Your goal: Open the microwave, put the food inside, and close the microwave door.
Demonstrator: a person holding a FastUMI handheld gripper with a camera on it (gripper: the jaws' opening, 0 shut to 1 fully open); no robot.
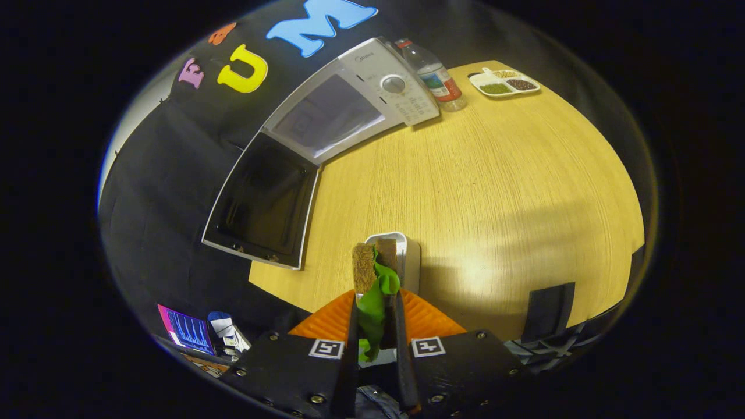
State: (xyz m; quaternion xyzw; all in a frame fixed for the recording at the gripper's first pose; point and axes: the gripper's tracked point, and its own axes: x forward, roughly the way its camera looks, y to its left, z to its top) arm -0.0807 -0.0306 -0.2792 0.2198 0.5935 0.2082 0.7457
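Note:
My gripper (377,298) is shut on a toy sandwich (365,269), two brown bread slices with green lettuce hanging out between them, held upright over the wooden table (495,192). Just beyond the sandwich stands a small white holder (410,256). Farther ahead and to the left sits the white microwave (396,81) against the booth wall. Its door (262,201) is swung wide open to the left, dark inner face showing. The pale cavity (326,116) looks bare inside.
A plastic water bottle (437,78) stands right beside the microwave's control panel. A white divided tray (504,83) of beans lies at the table's far corner. A dark block (550,311) sits at the near right edge, a small lit screen (187,331) below the near left edge.

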